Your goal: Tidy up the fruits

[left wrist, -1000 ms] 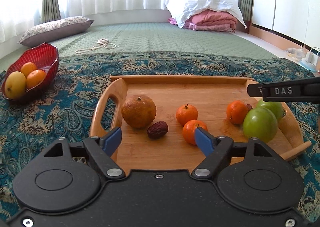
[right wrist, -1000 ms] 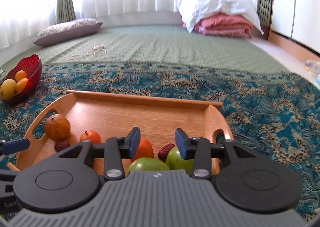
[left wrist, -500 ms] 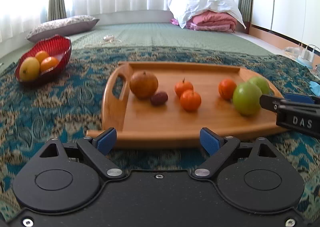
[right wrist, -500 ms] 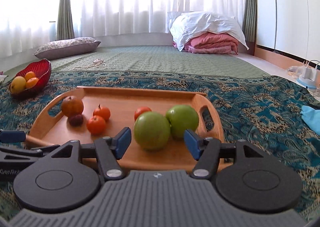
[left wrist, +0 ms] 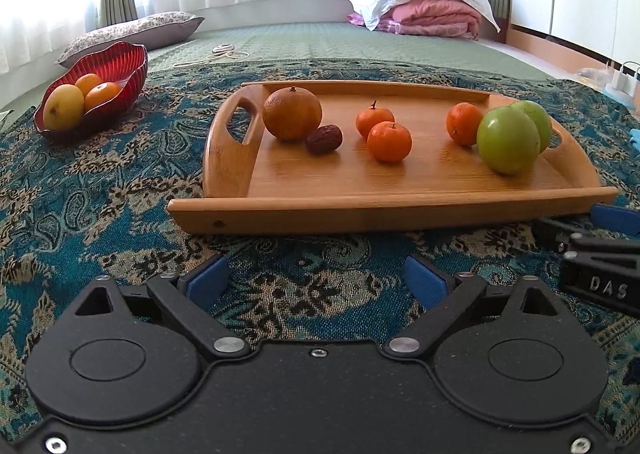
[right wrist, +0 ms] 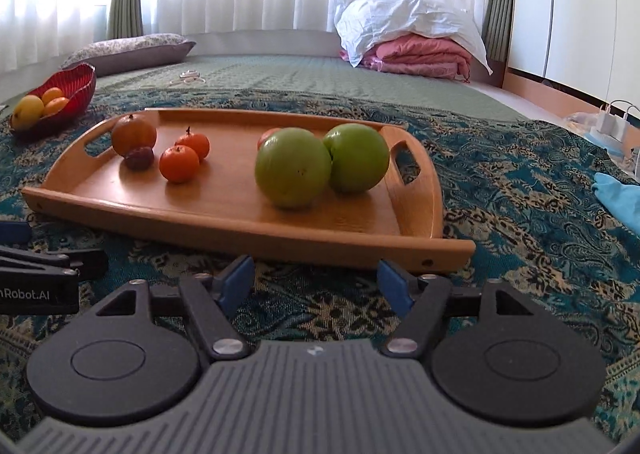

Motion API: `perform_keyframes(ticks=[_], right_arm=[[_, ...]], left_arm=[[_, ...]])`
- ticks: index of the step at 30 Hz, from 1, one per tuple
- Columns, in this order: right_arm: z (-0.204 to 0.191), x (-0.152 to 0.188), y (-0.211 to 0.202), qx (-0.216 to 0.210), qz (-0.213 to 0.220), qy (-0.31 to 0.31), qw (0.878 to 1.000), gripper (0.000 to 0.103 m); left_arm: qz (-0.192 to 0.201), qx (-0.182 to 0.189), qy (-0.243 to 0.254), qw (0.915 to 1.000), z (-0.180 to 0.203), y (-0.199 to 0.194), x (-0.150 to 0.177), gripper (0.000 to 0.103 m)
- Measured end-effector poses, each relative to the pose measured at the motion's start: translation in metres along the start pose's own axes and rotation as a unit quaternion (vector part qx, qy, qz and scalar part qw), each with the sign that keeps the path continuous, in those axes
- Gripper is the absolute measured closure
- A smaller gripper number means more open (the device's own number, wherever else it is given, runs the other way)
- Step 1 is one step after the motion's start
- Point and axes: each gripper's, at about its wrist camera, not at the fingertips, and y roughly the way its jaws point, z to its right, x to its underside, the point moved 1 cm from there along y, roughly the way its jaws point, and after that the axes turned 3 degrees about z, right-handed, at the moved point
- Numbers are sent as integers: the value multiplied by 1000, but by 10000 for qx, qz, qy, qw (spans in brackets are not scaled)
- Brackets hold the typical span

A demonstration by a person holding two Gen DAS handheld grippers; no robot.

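On right tongs (left wrist: pixel 600 254): "DAS"; left tongs (right wrist: pixel 40 274): "nRobot.AI".

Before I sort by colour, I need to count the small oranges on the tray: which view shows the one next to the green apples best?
The left wrist view: that small orange shows almost whole, left of the green apples. The right wrist view shows only a sliver of it behind the nearer apple.

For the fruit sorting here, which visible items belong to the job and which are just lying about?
Job items:
wooden tray
large orange
three tangerines
two green apples
brown date
red bowl with fruit

Lying about:
patterned cloth
floral pillow
pink bedding
white cord
blue cloth
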Motion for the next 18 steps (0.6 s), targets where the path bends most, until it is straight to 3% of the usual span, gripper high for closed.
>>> perform_keyframes(ticks=[7,18], right_arm=[[-4,6,3,48,-38,-77,10000,20],[-4,7,6,59,-74,-85,9999,18]], left_arm=[[-38,10,-33,10000,0,3,1,0],[-46,50,-86,9999,-2,4,2,0]])
